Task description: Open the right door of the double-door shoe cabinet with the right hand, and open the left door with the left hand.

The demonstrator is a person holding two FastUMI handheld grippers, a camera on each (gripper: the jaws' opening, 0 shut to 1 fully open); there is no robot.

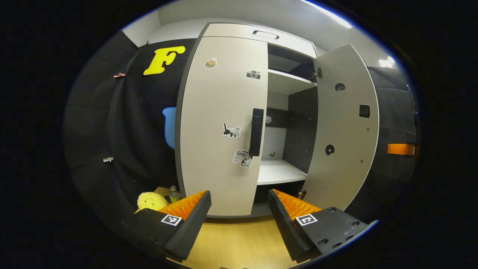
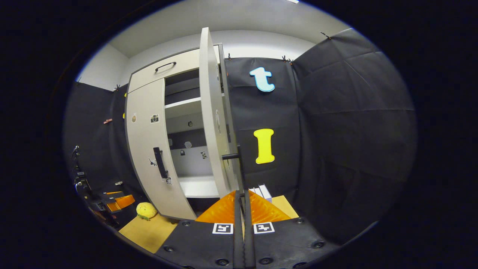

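Right gripper (image 2: 242, 201) clamped on right door (image 2: 211, 112) handle (image 2: 239, 164); door swung wide, that half done. Left gripper (image 1: 239, 209) fingers apart, short of left door (image 1: 224, 123), which is shut; its handle (image 1: 256, 131) ungrasped.

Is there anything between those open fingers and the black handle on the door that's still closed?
Nothing visible. In the left gripper view the left gripper hangs open before the closed left door, with bare space up to its black handle. The yellow plush toy sits off to the side.
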